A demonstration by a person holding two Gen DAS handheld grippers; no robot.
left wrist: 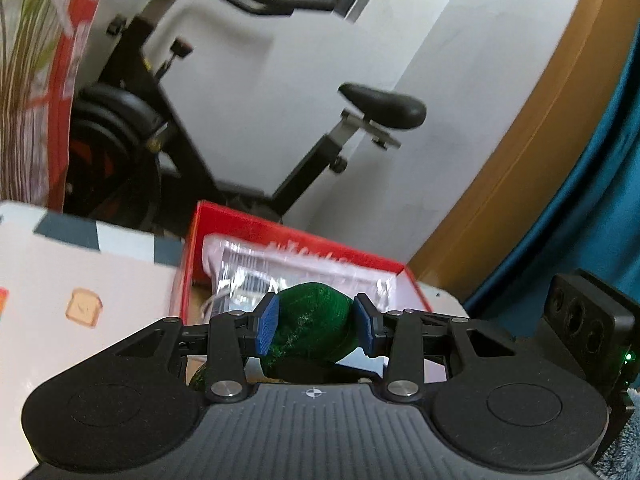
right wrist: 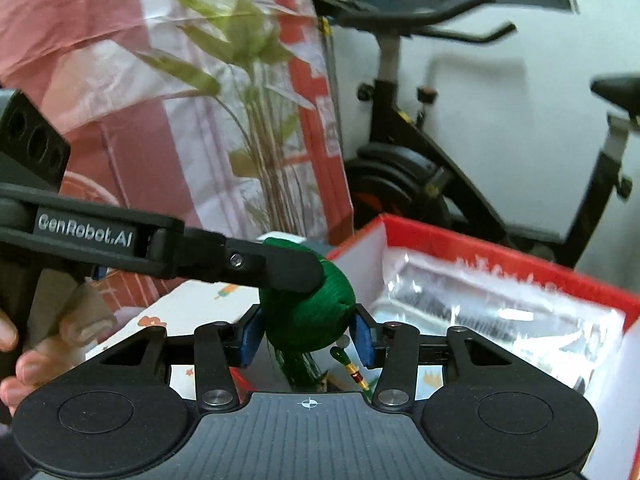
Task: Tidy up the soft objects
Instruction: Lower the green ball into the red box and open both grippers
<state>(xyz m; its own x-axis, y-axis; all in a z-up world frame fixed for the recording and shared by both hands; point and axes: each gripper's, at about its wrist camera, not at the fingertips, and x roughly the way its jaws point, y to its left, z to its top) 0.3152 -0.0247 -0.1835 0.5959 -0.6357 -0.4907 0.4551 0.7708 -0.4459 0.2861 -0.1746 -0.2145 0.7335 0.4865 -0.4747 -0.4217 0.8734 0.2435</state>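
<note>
Both my tools pinch one green yarn ball (right wrist: 308, 312): left tool (left wrist: 314, 326) and right tool (right wrist: 308, 334) grip its sides above the red box (right wrist: 500, 248). It looks light, squashy; mid-body grips should hold.

Left gripper (left wrist: 316, 326): black linkage arms, silver rivets, ribbed blue pads, grey ridged top bearing a white crosshair mark.
Right gripper (right wrist: 307, 334): same black frame, blue pads.
Side marking: raised "GenRobot.AI" lettering.
Hand (right wrist: 48, 344): bare fingers.
</note>
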